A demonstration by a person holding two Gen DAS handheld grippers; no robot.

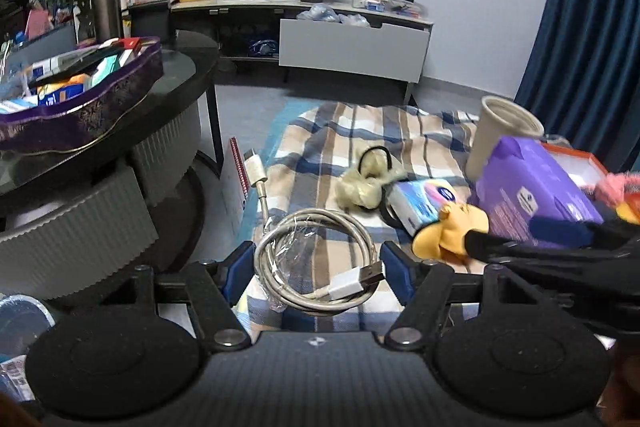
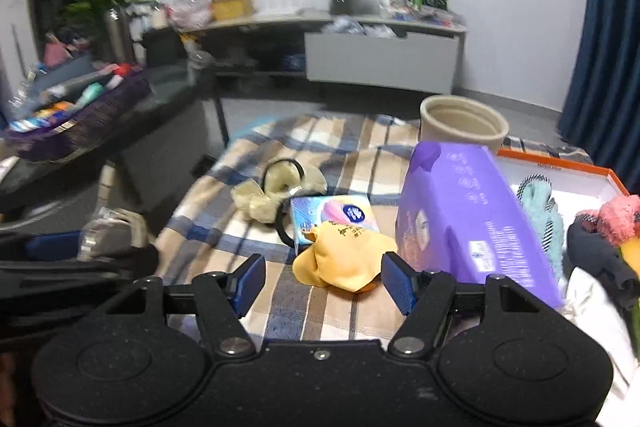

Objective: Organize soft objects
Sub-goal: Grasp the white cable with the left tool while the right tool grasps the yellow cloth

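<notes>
Plaid blanket (image 2: 344, 147) still carries most of the clutter, so I judge the sorting well short of done. In the orange-rimmed box (image 2: 560, 167) at the right edge of the right wrist view I already see a teal knitted piece (image 2: 538, 203), a pink fuzzy toy (image 2: 618, 215) and some dark fabric (image 2: 600, 259), which reads to me as the pile of soft things put away.

Left on the blanket: a yellow cloth pouch (image 2: 344, 267) at lower centre, a cream fluffy pair of earmuffs (image 2: 276, 187) further up and left, a small tissue pack (image 2: 336, 215) between them, and a large purple tissue package (image 2: 472, 219) standing just left of the box. A beige cup-shaped bin (image 2: 464, 123) stands behind the purple package.

My left gripper (image 1: 318, 269) is clamped on a coiled white USB cable (image 1: 316, 263) in clear wrap, its blue pads pressing both sides of the coil; it fills the lower centre of the left wrist view, and where it belongs is not clear to me.

My right gripper (image 2: 324, 281) has its jaws wide apart with nothing held; the yellow pouch lies on the blanket between and just beyond them, so I take that as the next pick.
</notes>
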